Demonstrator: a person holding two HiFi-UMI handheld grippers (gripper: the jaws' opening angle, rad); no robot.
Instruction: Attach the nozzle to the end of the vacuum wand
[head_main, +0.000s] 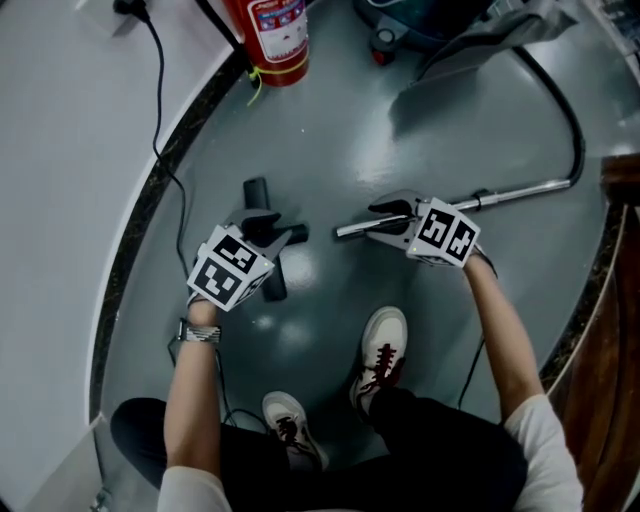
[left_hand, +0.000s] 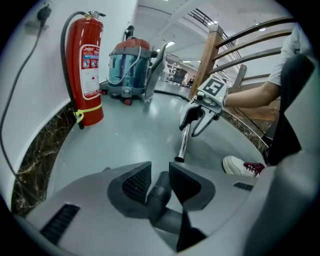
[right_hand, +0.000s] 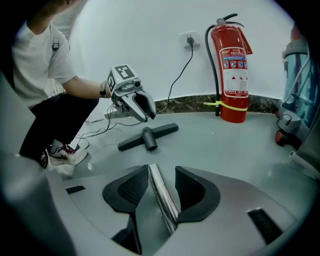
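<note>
The nozzle (right_hand: 148, 135) lies on the floor (head_main: 450, 130), its neck between the left gripper's (left_hand: 160, 171) spread jaws, unpinched; the wand (head_main: 520, 192) runs between the right gripper's (right_hand: 162, 174) spread jaws. Closing off-centre might roll either piece aside, I reckon

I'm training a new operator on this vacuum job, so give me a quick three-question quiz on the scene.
1. True or false: the nozzle lies apart from the wand.
2. The right tool's jaws straddle: A wand, B hose, C cord?
3. What red thing stands by the wall?
Key: 1 true; 2 A; 3 extinguisher.
</note>
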